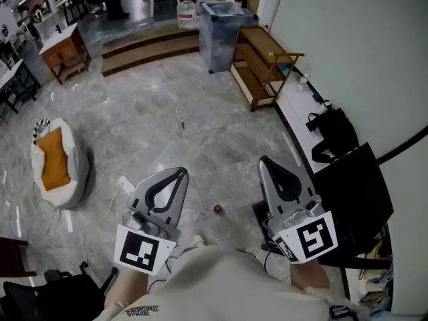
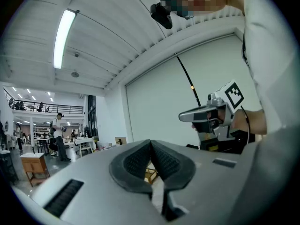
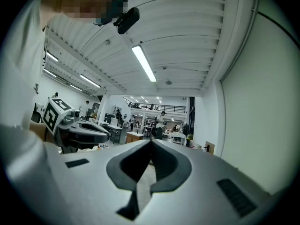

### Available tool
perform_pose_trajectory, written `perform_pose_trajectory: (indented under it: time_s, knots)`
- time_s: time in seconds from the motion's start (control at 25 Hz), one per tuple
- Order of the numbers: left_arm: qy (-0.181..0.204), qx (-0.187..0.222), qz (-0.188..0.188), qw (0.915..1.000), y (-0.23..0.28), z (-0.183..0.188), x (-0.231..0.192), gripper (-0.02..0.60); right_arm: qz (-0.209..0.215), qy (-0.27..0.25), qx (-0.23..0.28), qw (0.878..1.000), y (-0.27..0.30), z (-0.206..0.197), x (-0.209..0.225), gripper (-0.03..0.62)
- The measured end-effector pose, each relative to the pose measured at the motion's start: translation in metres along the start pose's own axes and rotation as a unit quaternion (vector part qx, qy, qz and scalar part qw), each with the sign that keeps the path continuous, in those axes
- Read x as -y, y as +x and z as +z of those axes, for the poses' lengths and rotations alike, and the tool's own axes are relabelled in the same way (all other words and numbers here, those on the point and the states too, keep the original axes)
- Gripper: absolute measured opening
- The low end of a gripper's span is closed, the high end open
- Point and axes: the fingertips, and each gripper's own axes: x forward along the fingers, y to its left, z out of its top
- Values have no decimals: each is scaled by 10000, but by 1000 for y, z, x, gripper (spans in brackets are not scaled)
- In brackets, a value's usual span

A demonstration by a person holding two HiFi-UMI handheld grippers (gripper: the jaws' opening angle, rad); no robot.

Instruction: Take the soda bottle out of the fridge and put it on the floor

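Grey marble floor [image 1: 167,122] below, two grippers held level over it, both closed on nothing.

Side by side ahead of the person, the left gripper [image 1: 181,173] and the right gripper [image 1: 265,160] each have their jaws pressed together at the tips, with only floor and room showing through the loop behind them. A small dark red object [image 1: 218,208] lies on the floor between them (too small to tell what it is). By the white wall stand a wooden shelf rack [image 1: 265,64] and, just beside it, a grey bin [image 1: 224,35]; a black bag [image 1: 332,134] sits nearer. The soda bottle cannot be made out in any view.
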Motion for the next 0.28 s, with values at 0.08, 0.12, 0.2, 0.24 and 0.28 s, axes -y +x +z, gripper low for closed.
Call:
perform_pose_trajectory:
  time_s: [0.08, 0.12, 0.2, 0.24, 0.28]
  knots:
    - [-18, 5, 11, 10000, -1, -1, -1, 6, 1, 8, 3, 10000, 1, -1, -1, -5]
    - [-11, 8, 10, 10000, -2, -1, -2, 6, 3, 6, 17, 10000, 2, 0, -2, -5]
    - [10, 2, 11, 10000, -3, -2, -3, 6, 17, -10, 56, 10000, 4, 3, -5, -5]
    - [15, -3, 16, 10000, -4, -2, -5, 6, 28, -21, 77, 10000, 5, 4, -6, -5]
    - [19, -8, 23, 10000, -5, -3, -6, 6, 40, -33, 97, 9999, 6, 6, -7, -5]
